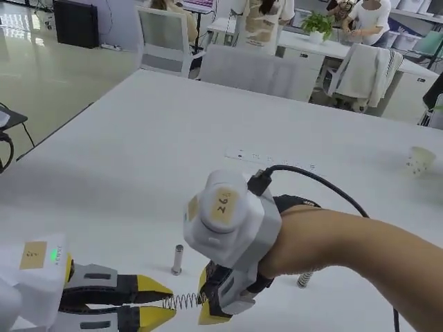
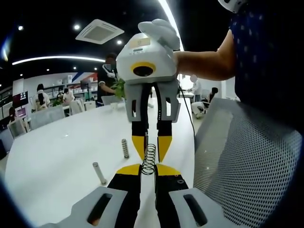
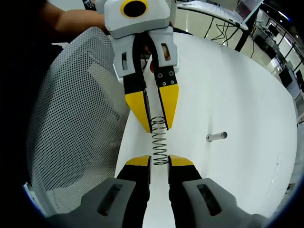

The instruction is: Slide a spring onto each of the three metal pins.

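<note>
At the table (image 1: 138, 152) edge, a level spring (image 1: 184, 300) is clamped by left gripper (image 1: 169, 302) and right gripper (image 1: 205, 304). Just beyond, a pin (image 1: 178, 259) is stood upright.

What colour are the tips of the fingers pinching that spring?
Yellow fingertips on the spring; clearest in the right gripper view.

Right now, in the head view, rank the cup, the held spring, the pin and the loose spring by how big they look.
1. cup, though farthest away.
2. held spring and pin: too alike to rank; fingers cover the spring's ends.
3. loose spring, partly behind the arm.
</note>
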`<state>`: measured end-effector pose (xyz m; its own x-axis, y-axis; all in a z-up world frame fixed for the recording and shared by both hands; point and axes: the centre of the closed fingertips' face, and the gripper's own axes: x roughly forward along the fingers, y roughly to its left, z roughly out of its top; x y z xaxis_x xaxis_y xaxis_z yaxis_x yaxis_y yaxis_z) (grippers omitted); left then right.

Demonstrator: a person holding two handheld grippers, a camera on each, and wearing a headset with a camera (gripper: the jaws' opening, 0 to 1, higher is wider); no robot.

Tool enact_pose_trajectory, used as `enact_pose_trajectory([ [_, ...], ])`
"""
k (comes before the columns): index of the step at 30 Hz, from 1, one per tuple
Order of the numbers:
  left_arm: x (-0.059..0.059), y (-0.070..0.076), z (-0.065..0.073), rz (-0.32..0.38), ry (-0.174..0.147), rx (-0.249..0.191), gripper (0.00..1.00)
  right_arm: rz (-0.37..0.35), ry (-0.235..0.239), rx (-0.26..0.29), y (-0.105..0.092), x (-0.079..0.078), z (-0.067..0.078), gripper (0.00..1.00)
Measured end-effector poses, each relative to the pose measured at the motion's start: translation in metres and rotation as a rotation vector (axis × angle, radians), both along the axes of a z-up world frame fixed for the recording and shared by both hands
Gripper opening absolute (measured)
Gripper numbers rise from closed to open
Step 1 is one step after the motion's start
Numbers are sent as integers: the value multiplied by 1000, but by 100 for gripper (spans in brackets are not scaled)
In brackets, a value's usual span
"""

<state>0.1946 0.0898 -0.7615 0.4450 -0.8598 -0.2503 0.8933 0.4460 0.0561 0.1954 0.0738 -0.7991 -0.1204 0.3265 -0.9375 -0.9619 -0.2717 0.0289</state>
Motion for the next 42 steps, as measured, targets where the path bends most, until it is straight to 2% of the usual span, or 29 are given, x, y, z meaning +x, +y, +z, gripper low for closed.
enact_pose_trajectory([
  [11,1,-3,5,-5,-13,-12,2,3,-9,4,0,2,-1,9],
  [19,3,-2,1,3,-7,-7,3,0,-14,15,1,3,2,9],
  [30,3,-3,-6,2,8,10,3,-18,-12,43,7,1,15,9],
  [42,2,-6,-10,-4,18,11,2,-27,12,100,21,-7,31,9],
])
